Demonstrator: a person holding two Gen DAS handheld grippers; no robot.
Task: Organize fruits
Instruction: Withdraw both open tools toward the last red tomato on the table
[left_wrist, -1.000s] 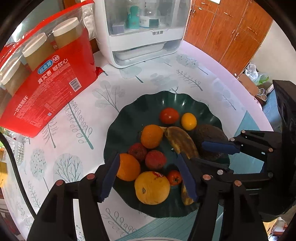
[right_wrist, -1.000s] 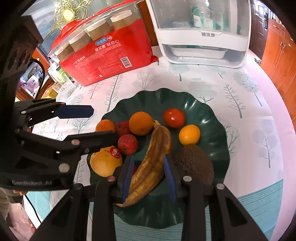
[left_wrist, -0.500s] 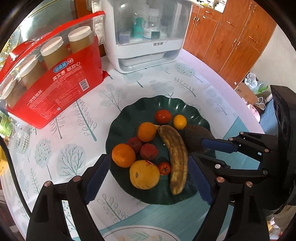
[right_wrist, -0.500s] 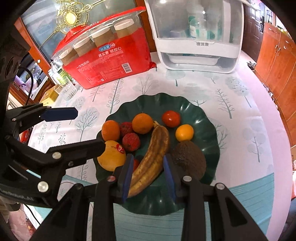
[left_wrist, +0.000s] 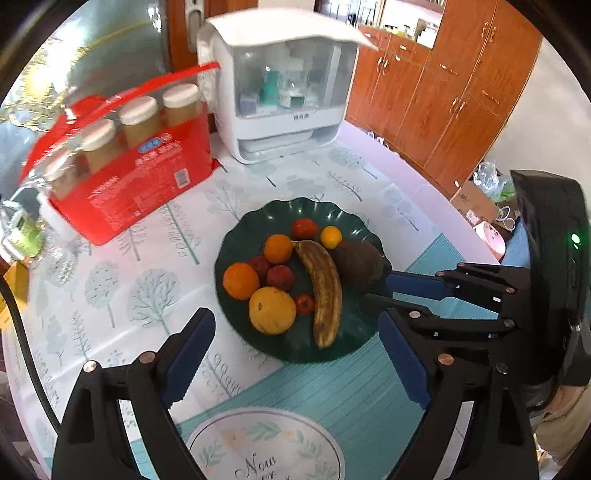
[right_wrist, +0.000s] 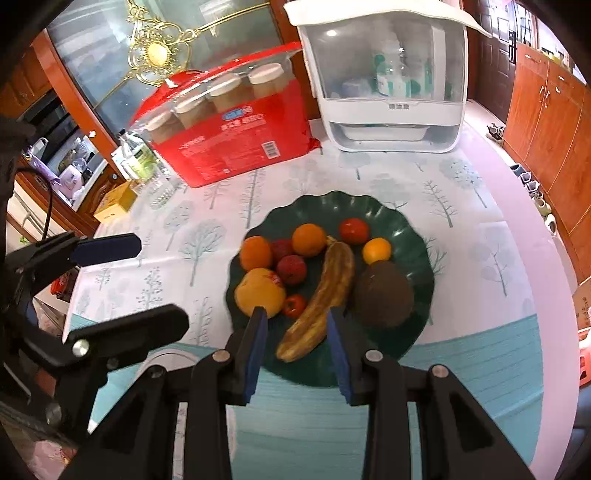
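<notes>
A dark green scalloped plate sits on the tree-patterned tablecloth. On it lie a browned banana, a dark brown avocado, a large yellow fruit, two oranges, red lychees, small tomatoes and a small yellow citrus. My left gripper hangs above the plate's near edge, its jaws opening wide with nothing between them. My right gripper hovers above the banana's near end with a narrow gap between its pads and holds nothing.
A red pack of lidded jars and a white countertop appliance stand behind the plate. Bottles and boxes crowd the left edge. A round printed mat lies near me. The table's curved edge runs on the right, by wooden cabinets.
Both grippers have risen and drawn back from the plate, so the fruit looks smaller. The left jaws have spread wider. The banana and the other fruit stay on the plate.
</notes>
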